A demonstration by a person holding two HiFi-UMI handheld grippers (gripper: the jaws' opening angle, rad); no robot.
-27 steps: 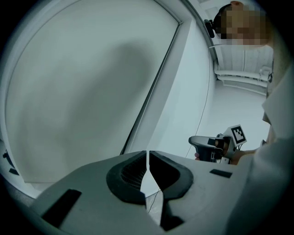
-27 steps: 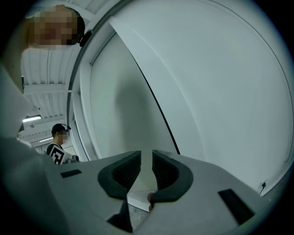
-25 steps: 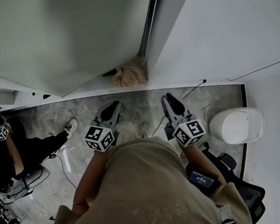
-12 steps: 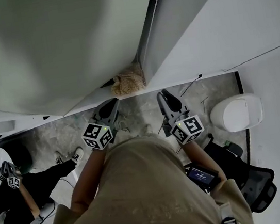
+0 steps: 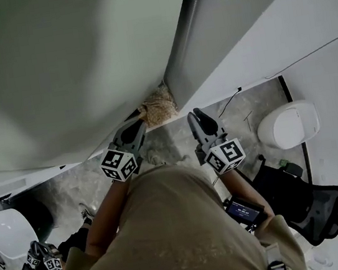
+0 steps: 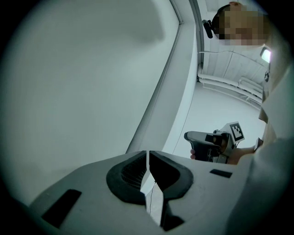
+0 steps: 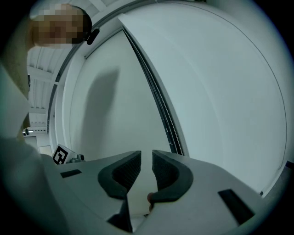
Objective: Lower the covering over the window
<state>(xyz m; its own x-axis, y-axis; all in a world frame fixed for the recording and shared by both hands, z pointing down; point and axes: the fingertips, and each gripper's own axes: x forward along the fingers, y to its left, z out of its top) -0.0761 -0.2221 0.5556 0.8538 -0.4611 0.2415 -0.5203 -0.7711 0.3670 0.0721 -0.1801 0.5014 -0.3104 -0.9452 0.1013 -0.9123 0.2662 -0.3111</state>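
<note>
Over the last second the person has stepped up to the window. In the head view the pale covering (image 5: 63,59) now fills the far left of the frame and hides more of the floor. Both tools have come forward with the body toward the far corner, where a beige bundle (image 5: 157,106) lies on the floor. The left gripper (image 5: 138,128) has its jaws drawn together to a hairline slit, with nothing seen clamped between them. The right gripper (image 5: 194,118) shows a narrow gap, also empty. The bead chain (image 7: 161,108) runs along the frame just right of the covering, ahead of the right gripper and not yet touched. The approach looks nearly done, and taking that chain is probably the next step. How far down the covering already hangs cannot be told.
</note>
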